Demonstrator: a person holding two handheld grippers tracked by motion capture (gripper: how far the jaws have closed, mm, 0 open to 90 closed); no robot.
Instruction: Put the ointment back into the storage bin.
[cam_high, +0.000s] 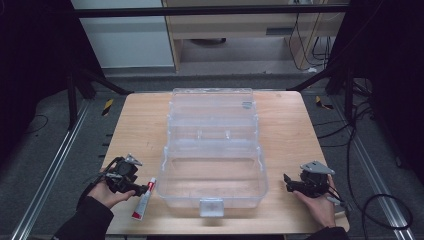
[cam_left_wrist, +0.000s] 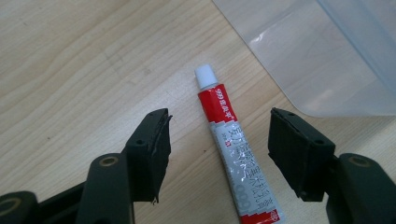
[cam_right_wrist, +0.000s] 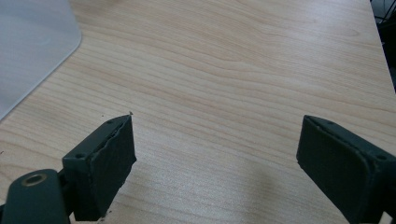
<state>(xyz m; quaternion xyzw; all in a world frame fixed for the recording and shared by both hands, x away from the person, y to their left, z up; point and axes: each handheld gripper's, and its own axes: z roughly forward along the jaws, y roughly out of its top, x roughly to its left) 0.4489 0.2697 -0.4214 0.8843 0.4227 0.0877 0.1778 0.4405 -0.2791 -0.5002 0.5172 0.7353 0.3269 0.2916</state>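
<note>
Left claw (cam_left_wrist: 217, 140) spread astride tube (cam_left_wrist: 236, 163) | right claw (cam_right_wrist: 217, 161) spread, bare table (cam_right_wrist: 233, 70) | box (cam_high: 212, 150) between

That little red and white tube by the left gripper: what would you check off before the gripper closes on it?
1. Left gripper open wide enough for the tube: ok, both jaws stand apart with gaps on each side.
2. Tube lined up between the jaws: ok, it runs lengthwise through the gap.
3. White cap on: ok.
4. Tube free of the clear plastic box: ok, it lies flat on the wooden table, beside the box, apart from it.
5. Box open to receive it: ok, lid back.
6. Right gripper out of the way: ok, open over bare wood on the box's other side.
</note>
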